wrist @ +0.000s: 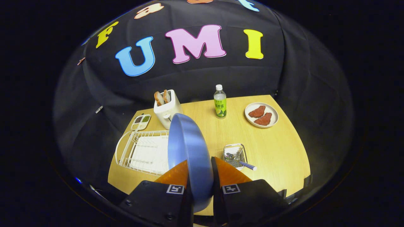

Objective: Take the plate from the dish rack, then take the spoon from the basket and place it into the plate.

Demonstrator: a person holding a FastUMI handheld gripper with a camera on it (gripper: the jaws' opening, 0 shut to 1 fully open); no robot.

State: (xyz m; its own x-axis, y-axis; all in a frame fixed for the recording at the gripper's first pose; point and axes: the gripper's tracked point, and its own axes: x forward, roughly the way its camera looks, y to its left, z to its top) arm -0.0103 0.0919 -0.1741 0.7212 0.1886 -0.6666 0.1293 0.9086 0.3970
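A blue plate (pixel 187 148) stands on edge between my two fingers, and my gripper (pixel 199 171) is shut on its rim, holding it up above the wooden table (pixel 277 148). The white wire dish rack (pixel 139 151) lies just left of the plate, partly hidden behind it, with nothing standing in it. Right of the plate, just ahead of the right finger, sits a small metal basket (pixel 235 154). A spoon (pixel 238 160) lies in it, its blue handle sticking out over the basket's near right corner.
A white toaster (pixel 166 108) with bread slices stands beyond the rack. Beside it lies a small tray of seasonings (pixel 141 122). A green-labelled bottle (pixel 220 102) stands mid-table at the back. A white plate with two red pieces (pixel 261 115) sits at the far right.
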